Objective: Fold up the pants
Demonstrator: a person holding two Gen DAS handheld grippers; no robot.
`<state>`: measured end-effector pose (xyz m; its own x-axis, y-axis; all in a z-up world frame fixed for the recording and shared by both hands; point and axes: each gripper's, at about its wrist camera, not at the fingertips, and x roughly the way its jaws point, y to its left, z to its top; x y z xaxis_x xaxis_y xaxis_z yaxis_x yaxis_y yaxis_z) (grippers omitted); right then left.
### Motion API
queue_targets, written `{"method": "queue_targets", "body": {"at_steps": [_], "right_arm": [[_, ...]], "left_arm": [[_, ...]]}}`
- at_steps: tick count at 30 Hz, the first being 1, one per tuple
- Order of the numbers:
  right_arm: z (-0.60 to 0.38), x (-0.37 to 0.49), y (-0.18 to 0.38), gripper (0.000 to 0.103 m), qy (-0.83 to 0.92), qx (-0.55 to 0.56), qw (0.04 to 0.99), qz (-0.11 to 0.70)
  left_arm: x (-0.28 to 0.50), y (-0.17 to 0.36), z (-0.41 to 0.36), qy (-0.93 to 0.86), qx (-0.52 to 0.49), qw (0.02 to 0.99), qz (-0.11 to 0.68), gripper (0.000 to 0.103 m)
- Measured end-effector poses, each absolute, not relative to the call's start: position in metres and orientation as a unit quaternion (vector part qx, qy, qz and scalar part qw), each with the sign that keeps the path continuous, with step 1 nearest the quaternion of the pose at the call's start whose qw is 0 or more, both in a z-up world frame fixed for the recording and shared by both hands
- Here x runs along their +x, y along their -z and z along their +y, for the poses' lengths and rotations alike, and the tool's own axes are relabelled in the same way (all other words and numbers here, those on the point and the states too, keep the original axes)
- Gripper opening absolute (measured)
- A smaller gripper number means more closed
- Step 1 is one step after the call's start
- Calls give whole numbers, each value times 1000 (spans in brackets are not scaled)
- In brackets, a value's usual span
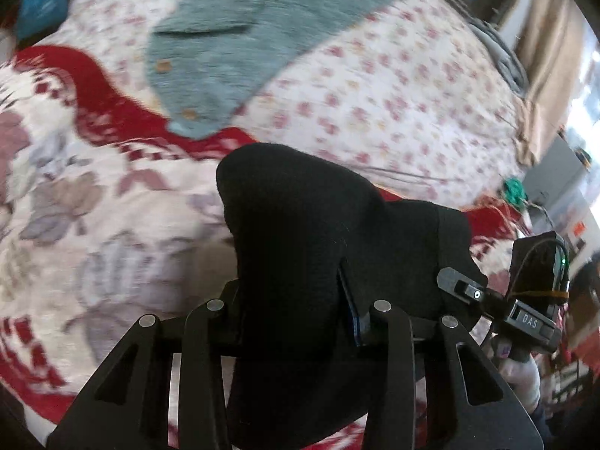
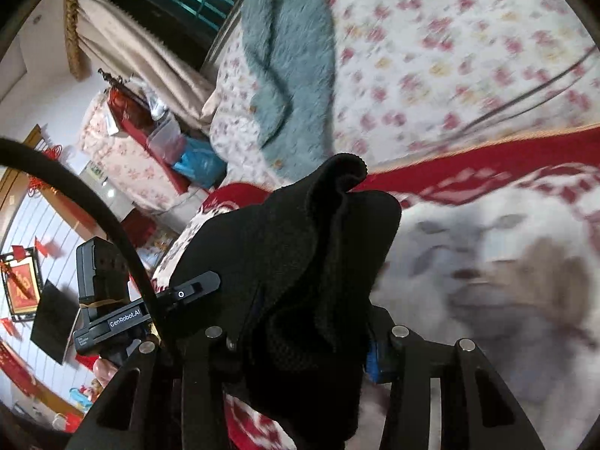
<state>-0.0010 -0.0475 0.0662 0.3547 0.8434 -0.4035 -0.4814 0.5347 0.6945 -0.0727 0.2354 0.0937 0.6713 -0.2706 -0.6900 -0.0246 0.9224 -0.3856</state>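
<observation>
Black pants (image 1: 300, 232) in both hand-held grippers

The left gripper (image 1: 296, 300) clamps bunched black pants (image 1: 300, 232) above a floral blanket (image 1: 93, 206), teal cardigan (image 1: 240, 48) beyond.

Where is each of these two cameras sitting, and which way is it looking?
Left wrist view: on the left claw, looking along it at bunched black pants over the bed; the right claw and its hand show at right.
Right wrist view: on the right claw, gripping the pants; the left claw shows at left.
Shared: the pants, blue-grey fuzzy garment, red-patterned blanket.
</observation>
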Motion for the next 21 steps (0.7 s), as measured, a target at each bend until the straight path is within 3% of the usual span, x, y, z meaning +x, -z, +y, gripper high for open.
{"method": "queue_targets", "body": {"at_steps": [7, 9, 11, 21], "right_arm": [[20, 12, -37, 46, -426, 197, 766, 439], [28, 16, -24, 55, -401, 172, 771, 463], [20, 17, -20, 57, -402, 194, 768, 460], [-1, 3, -62, 58, -370, 137, 816, 422]], "left_arm": [[-76, -48, 292, 30, -223, 871, 438, 39], [-78, -38, 297, 26, -232, 867, 440, 65], [-80, -35, 300, 12, -234, 869, 435, 76], [-86, -54, 285, -44, -195, 885, 420, 76]]}}
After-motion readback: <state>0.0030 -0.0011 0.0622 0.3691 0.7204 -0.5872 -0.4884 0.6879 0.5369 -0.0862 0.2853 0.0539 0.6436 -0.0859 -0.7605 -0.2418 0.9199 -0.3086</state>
